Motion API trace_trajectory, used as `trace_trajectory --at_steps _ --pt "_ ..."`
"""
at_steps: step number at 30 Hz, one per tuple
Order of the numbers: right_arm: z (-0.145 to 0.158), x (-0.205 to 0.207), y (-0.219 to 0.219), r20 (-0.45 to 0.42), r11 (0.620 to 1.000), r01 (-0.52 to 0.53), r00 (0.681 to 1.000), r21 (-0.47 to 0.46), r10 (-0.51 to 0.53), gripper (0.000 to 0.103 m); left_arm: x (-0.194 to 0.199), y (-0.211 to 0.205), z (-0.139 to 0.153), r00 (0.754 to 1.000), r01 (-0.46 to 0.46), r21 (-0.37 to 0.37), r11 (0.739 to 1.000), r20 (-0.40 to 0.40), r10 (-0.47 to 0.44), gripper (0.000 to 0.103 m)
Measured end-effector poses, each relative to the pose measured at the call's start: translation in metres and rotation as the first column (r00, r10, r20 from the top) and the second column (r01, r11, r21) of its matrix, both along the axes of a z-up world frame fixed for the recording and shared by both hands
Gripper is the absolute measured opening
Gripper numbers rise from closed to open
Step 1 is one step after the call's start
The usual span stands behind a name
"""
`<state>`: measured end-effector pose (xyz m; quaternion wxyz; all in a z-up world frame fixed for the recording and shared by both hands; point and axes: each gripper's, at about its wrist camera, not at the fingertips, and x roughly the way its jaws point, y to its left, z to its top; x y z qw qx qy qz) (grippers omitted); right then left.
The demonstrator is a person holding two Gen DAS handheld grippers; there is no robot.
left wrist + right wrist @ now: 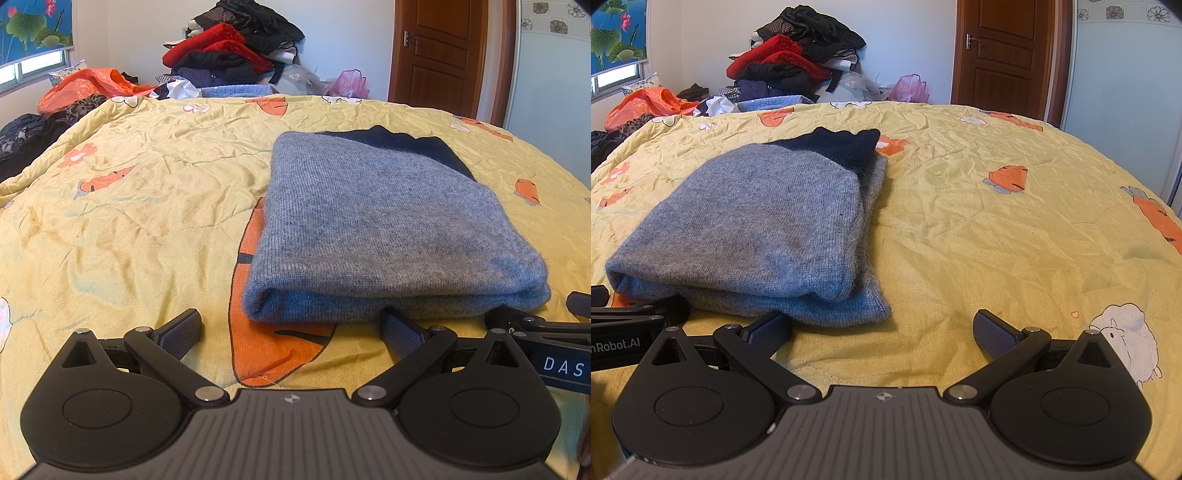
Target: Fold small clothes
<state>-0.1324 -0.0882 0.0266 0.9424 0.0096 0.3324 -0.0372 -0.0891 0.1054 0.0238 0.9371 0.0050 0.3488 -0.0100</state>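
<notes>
Grey knitted wool garment with a dark navy band at its far end (388, 221) lies folded in several layers on the yellow quilted bedspread with orange carrot print (129, 206), close to the bedspread's near edge, fold facing the cameras.

Left gripper (291, 332): spread wide, empty; its right finger touches the near folded edge. Right gripper (882, 332): likewise released, holding nothing, its left finger at the near right corner of the bundle.

Judgement: fold looks nearly finished.

Risks: soft knit may snag on the ribbed pads, and the layers may slide or spring apart if the bundle is nudged; lower layer already protrudes at the right.
</notes>
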Motion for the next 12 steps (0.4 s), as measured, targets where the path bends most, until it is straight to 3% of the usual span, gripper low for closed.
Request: trace_trajectory --at_steps 4,7,12 --pt "0.0 0.0 0.0 0.0 1.0 0.0 1.0 0.0 0.0 0.103 -0.002 0.003 0.0 1.0 -0.017 -0.009 1.0 0.008 0.017 0.103" --pt "0.0 0.0 0.0 0.0 1.0 0.0 1.0 0.0 0.0 0.103 -0.002 0.014 0.002 0.998 -0.059 -0.057 0.997 0.019 0.06 0.103" --pt "0.0 0.0 0.0 0.0 1.0 0.0 1.0 0.0 0.0 0.103 0.0 0.007 0.0 0.997 -0.078 -0.003 0.997 0.007 0.078 0.103"
